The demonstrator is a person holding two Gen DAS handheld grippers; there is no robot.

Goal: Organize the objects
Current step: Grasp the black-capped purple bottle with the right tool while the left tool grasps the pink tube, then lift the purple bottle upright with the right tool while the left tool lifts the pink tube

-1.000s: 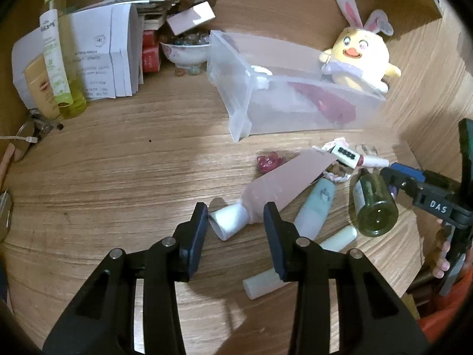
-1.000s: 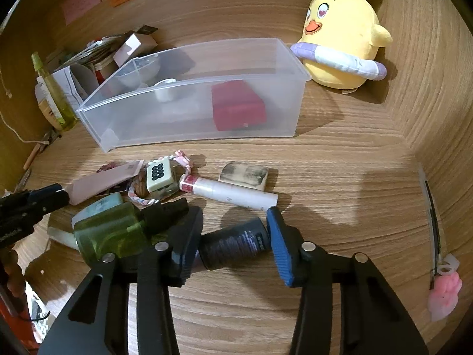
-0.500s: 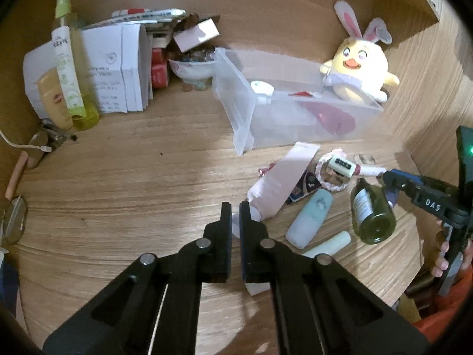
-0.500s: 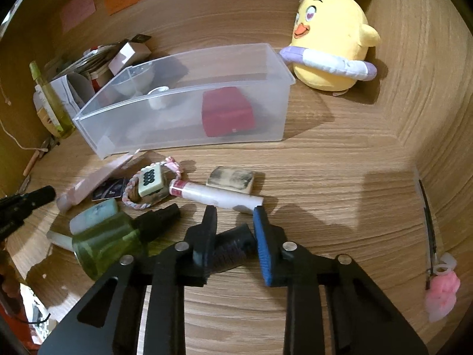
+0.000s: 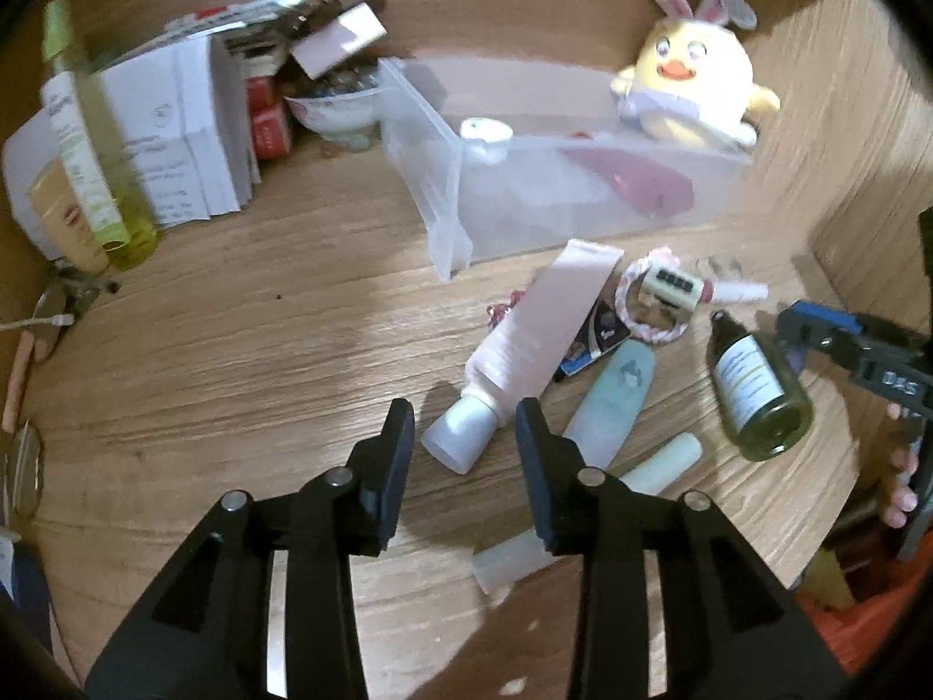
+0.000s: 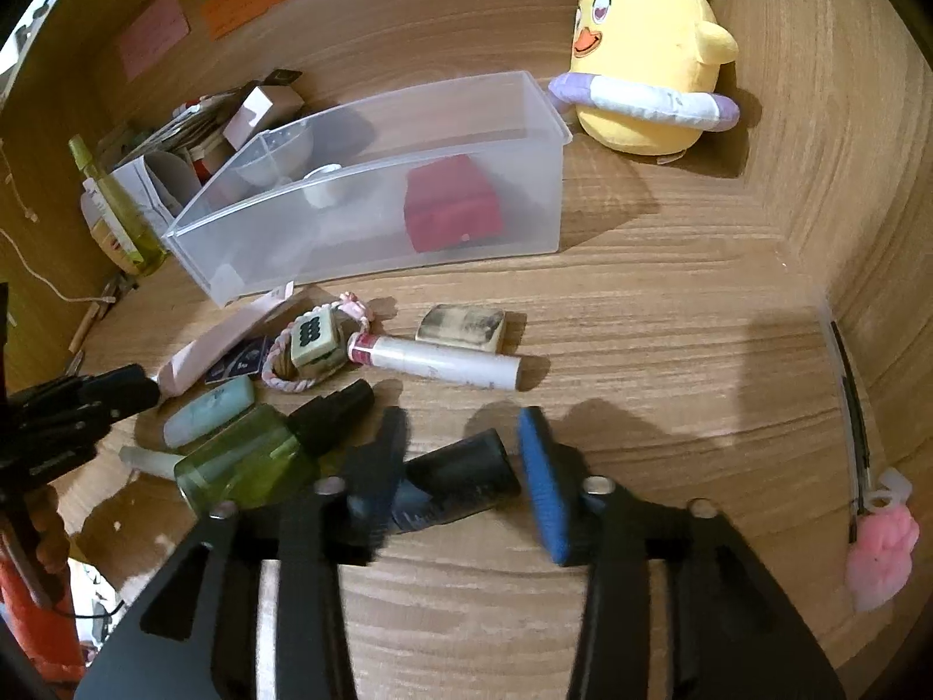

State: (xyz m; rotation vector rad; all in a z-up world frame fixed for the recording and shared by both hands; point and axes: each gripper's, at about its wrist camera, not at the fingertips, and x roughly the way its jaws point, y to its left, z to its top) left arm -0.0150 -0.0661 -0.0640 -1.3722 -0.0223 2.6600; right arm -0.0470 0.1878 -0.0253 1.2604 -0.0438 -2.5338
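Note:
A clear plastic bin (image 5: 466, 221) (image 6: 542, 116) stands on the wooden desk and holds a red box (image 6: 452, 210) and a small white jar (image 6: 323, 189). My left gripper (image 5: 463, 443) is open, its jaws either side of the white cap of a pink tube (image 5: 542, 315). My right gripper (image 6: 460, 458) is open around a dark bottle (image 6: 460, 481) lying on the desk. A green glass bottle (image 6: 251, 461) (image 5: 752, 385), a pale blue tube (image 5: 612, 402), a white stick (image 6: 434, 359) and a braided ring with a dice-like cube (image 6: 312, 344) lie close by.
A yellow plush chick (image 6: 641, 58) sits behind the bin. Papers, small boxes, a bowl (image 5: 338, 111) and a yellow-green spray bottle (image 5: 87, 146) crowd the back left. A pink charm (image 6: 880, 548) hangs at the right wall. A small tin (image 6: 463, 324) lies by the stick.
Both grippers were shut half a second ago and have opened again. The left one sits around the pink tube's cap, the right one around the dark bottle.

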